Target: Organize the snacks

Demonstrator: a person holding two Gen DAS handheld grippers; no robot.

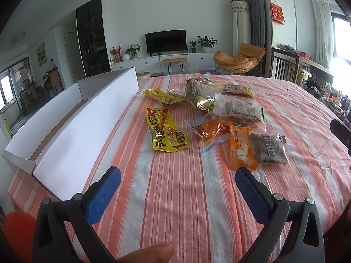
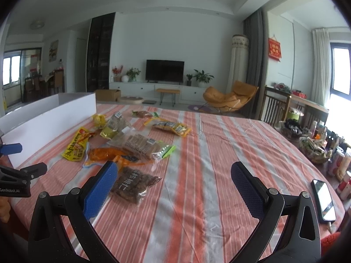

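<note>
Several snack packets lie loose on the striped tablecloth (image 1: 175, 197). A yellow packet (image 1: 165, 132) lies nearest the long white cardboard box (image 1: 72, 131) at the left. A clear bag of orange snacks (image 1: 214, 131), an orange packet (image 1: 241, 149) and a dark-snack bag (image 1: 269, 149) sit further right. My left gripper (image 1: 177, 176) hovers open over bare cloth, short of the packets. My right gripper (image 2: 174, 172) is open too, with the dark-snack bag (image 2: 133, 184) just by its left finger (image 2: 101, 188). The yellow packet (image 2: 76, 146) and white box (image 2: 48, 122) appear at the left in the right wrist view.
A phone (image 2: 323, 199) lies at the table's right edge. Bottles, cans and a basket (image 2: 313, 149) crowd a surface past that edge. A thumb (image 1: 151, 252) shows at the bottom of the left wrist view. Wooden chairs (image 2: 276, 109) stand at the far right.
</note>
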